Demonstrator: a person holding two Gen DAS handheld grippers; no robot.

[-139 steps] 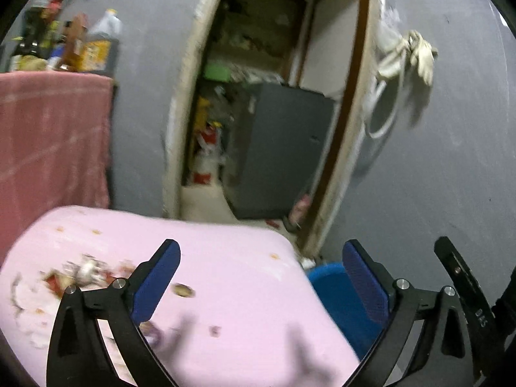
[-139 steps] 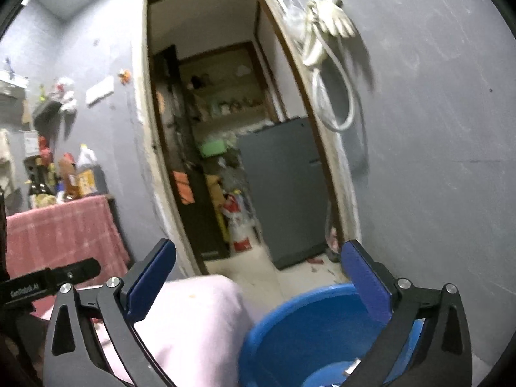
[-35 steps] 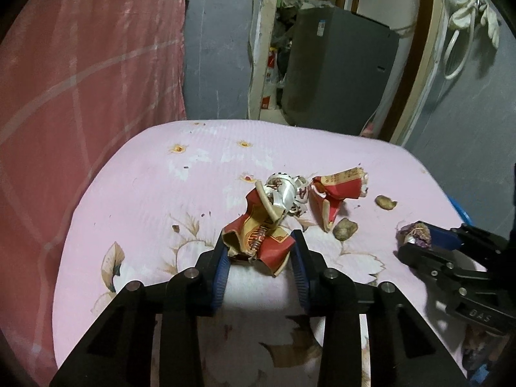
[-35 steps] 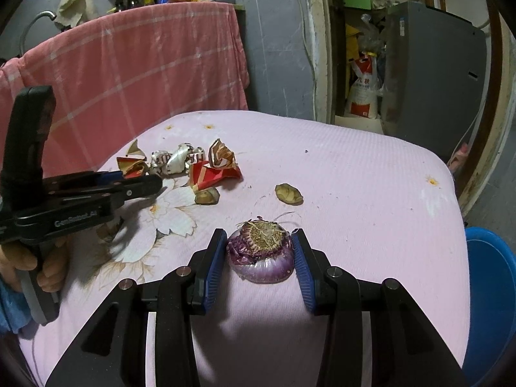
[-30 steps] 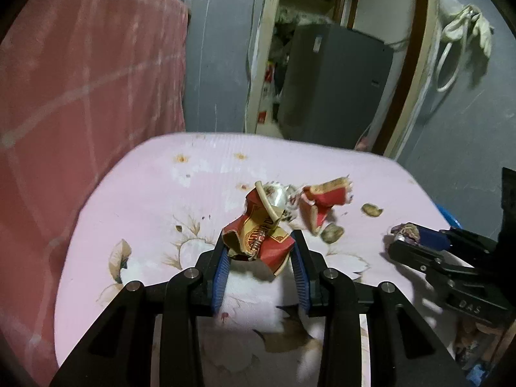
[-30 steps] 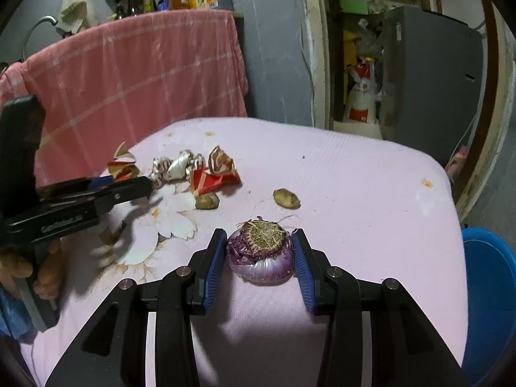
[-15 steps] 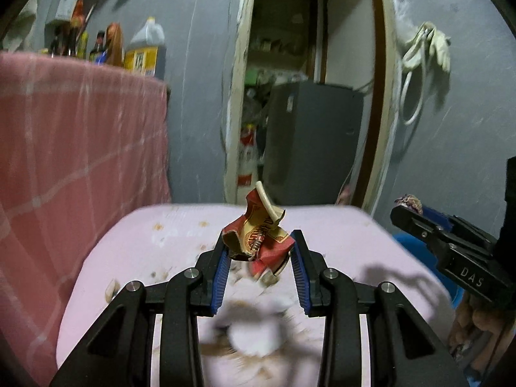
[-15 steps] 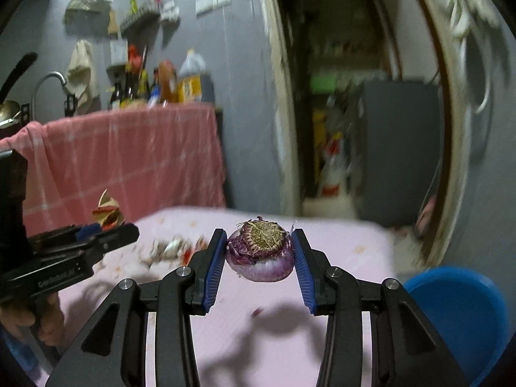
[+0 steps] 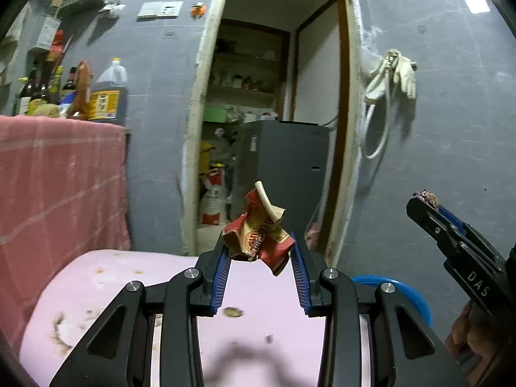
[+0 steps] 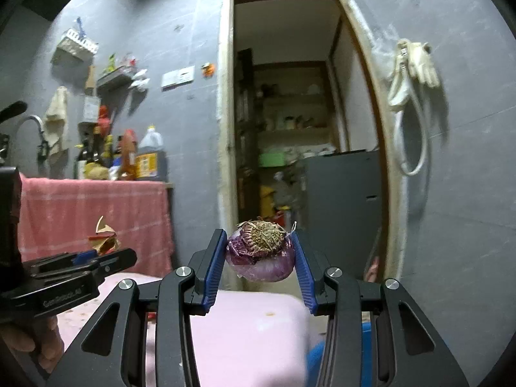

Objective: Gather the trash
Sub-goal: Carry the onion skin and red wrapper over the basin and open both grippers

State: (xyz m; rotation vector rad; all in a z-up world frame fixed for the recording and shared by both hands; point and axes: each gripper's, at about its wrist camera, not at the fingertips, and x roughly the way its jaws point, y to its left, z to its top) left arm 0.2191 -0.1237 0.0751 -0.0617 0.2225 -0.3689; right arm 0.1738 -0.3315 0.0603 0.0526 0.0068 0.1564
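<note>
One wrapper (image 9: 258, 242), one onion (image 10: 260, 258), two tongs (image 9: 259, 254)

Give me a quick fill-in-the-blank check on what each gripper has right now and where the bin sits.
1. The left gripper is shut on a crumpled ____ wrapper.
2. The right gripper is shut on a purple ____.
3. The ____ basin sits beside the pink tablecloth.

Missing words: red; onion; blue
</note>
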